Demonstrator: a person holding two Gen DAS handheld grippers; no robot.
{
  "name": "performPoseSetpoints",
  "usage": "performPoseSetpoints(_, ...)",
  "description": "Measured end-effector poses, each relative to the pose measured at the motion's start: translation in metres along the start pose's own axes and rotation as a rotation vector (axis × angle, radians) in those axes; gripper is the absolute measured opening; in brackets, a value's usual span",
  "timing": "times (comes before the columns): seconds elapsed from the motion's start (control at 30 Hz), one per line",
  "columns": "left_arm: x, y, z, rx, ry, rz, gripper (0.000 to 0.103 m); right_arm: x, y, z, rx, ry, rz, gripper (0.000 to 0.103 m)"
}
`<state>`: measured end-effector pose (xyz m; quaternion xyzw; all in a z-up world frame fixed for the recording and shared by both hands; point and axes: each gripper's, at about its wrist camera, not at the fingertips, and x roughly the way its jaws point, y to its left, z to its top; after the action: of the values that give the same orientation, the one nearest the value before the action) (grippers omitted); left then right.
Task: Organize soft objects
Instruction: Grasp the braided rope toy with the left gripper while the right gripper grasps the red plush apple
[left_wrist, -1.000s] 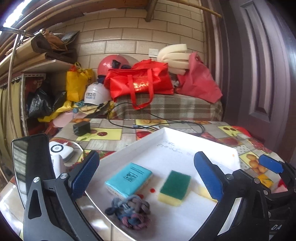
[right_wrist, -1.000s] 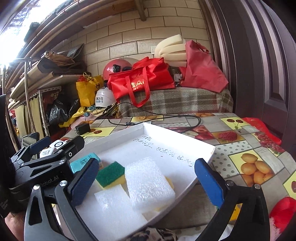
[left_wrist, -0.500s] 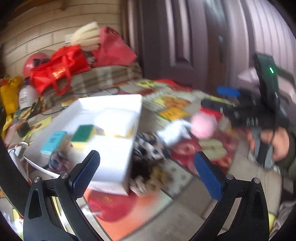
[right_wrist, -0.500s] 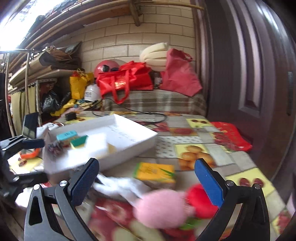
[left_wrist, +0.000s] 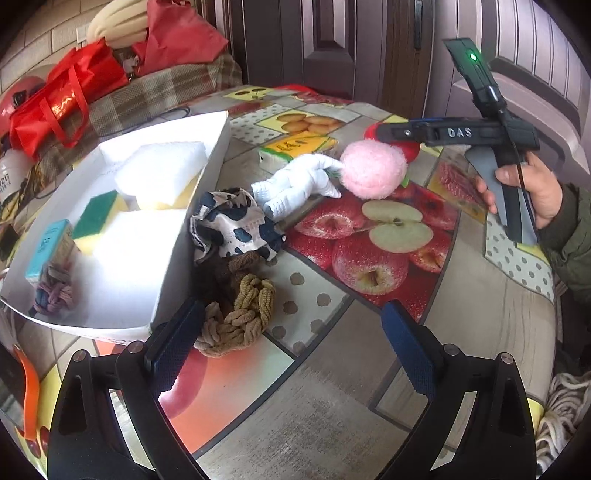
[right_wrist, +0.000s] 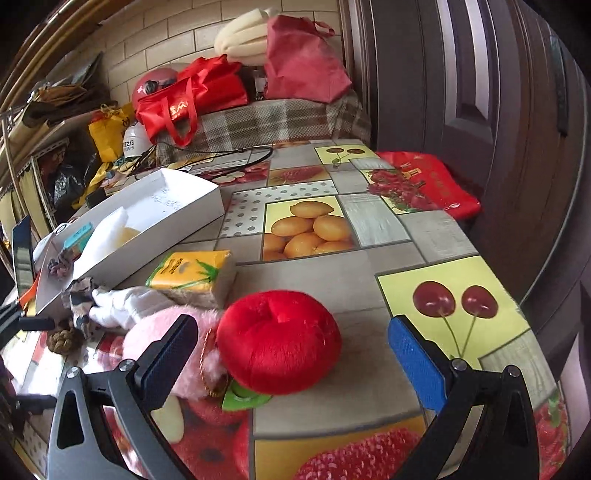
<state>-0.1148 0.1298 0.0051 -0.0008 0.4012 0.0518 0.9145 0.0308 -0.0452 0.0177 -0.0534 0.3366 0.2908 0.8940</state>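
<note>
**Both grippers hanging over the loose soft things beside the white tray**

At the left, a white tray (left_wrist: 218, 147) is sitting on the fruit-print tablecloth (left_wrist: 332, 387), holding white foam blocks (left_wrist: 159, 173), a green-and-yellow sponge (left_wrist: 96, 214), a teal packet (left_wrist: 50, 240) and a multicoloured knot of yarn (left_wrist: 51, 295). Just beside its near right wall, a tan braided rope bundle (left_wrist: 243, 314) is lying, touching the left pad of the left gripper (left_wrist: 291, 347), whose fingers are standing spread wide with nothing between them. Farther back, a cow-print cloth (left_wrist: 232, 221), a white quilted doll (left_wrist: 295, 184) and a pink pompom (left_wrist: 373, 170) are lying in a row, with a yellow tissue pack (right_wrist: 192, 273) behind them. To the right, the right gripper (right_wrist: 291, 350) is hovering with its blue pads spread apart around a red ball-shaped cushion (right_wrist: 277, 343), not touching it; the cushion is pressing against the pompom. A red bag (right_wrist: 424, 184) is lying at the far right edge.
</note>
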Motion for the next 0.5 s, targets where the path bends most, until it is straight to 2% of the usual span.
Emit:
performPoseSetpoints(0.03, 0.001, -0.003, 0.0, 0.014, 0.006, -0.012, 0.097, 0.005, 0.001, 0.0, 0.0, 0.024, 0.004, 0.102)
performPoseSetpoints(0.07, 0.0, -0.006, -0.001, 0.021, 0.007, -0.034, 0.097, 0.007, 0.0, -0.001, -0.001, 0.04, 0.01, 0.095)
performPoseSetpoints(0.17, -0.009, -0.024, -0.005, 0.037, -0.003, -0.214, 0.097, 0.001, -0.006, -0.003, 0.024, 0.028, 0.033, 0.091)
performPoseSetpoints(0.23, -0.018, -0.041, -0.008, 0.079, -0.017, -0.274, 0.097, -0.001, -0.014, -0.004, 0.057, 0.027, 0.03, 0.091)
performPoseSetpoints(0.3, -0.029, -0.048, -0.009, 0.105, -0.057, -0.232, 0.097, -0.005, -0.022, -0.005, 0.096, 0.014, 0.031, 0.092)
performPoseSetpoints(0.37, -0.034, -0.04, -0.006, 0.064, -0.09, -0.2, 0.097, -0.005, -0.025, -0.004, 0.116, 0.011, 0.032, 0.092)
performPoseSetpoints(0.5, -0.016, -0.021, 0.001, -0.042, -0.035, -0.174, 0.097, -0.009, -0.03, -0.003, 0.138, -0.011, 0.047, 0.093)
